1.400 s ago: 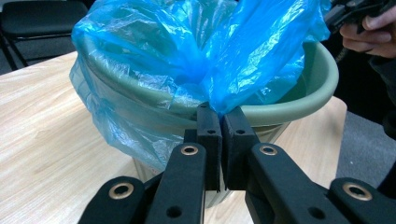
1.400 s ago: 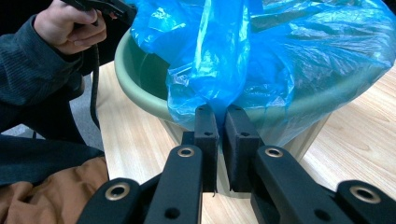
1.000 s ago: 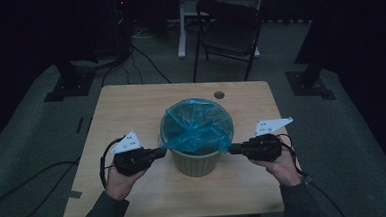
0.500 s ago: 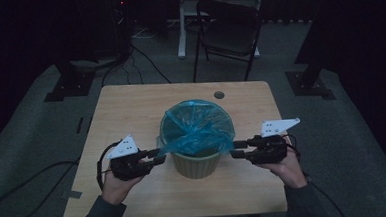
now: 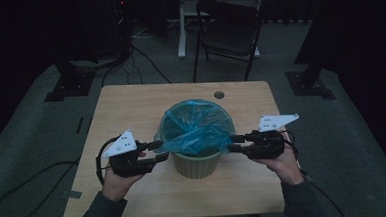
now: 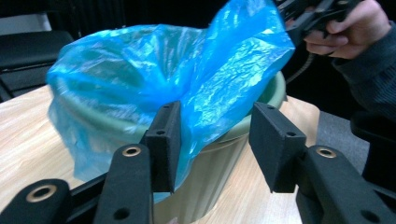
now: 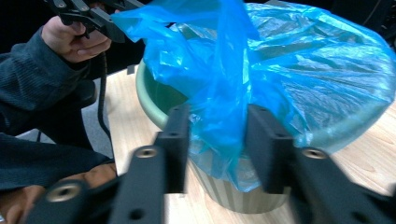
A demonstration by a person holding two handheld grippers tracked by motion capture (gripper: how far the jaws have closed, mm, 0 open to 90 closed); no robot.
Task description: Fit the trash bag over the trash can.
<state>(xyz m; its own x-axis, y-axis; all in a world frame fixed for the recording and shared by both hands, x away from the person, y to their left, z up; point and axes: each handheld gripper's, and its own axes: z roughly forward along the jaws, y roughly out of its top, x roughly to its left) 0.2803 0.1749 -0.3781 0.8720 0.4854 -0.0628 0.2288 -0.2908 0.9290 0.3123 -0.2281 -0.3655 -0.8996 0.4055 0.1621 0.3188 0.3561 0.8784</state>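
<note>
The blue bag liner (image 5: pixel 195 133) has just been let go on both sides. One second ago both claws were pinched shut at the bin's sides; since then their jaws have been opening. The jaws of the left claw (image 6: pixel 215 140) opened further in the last half second, while those of the right claw (image 7: pixel 217 144) were narrowed again a little after a wide opening. In the left gripper view a fold of blue film is seen between the pads, touching one pad and apart from the other — it is not pressed. In the right gripper view a hanging strip of film lies between the pads too, and no pinching is seen.

The liner is seated in the green bin (image 5: pixel 198 164), which stands near the middle of the bench (image 5: pixel 131 106). Its far edge is folded over the rim, but on the near side the film is bunched up and stands loose above the rim.

It may be judged that a pull on the two corners was finished — the near edge is probably still to be spread down over the rim, so a new grip will be needed.
</note>
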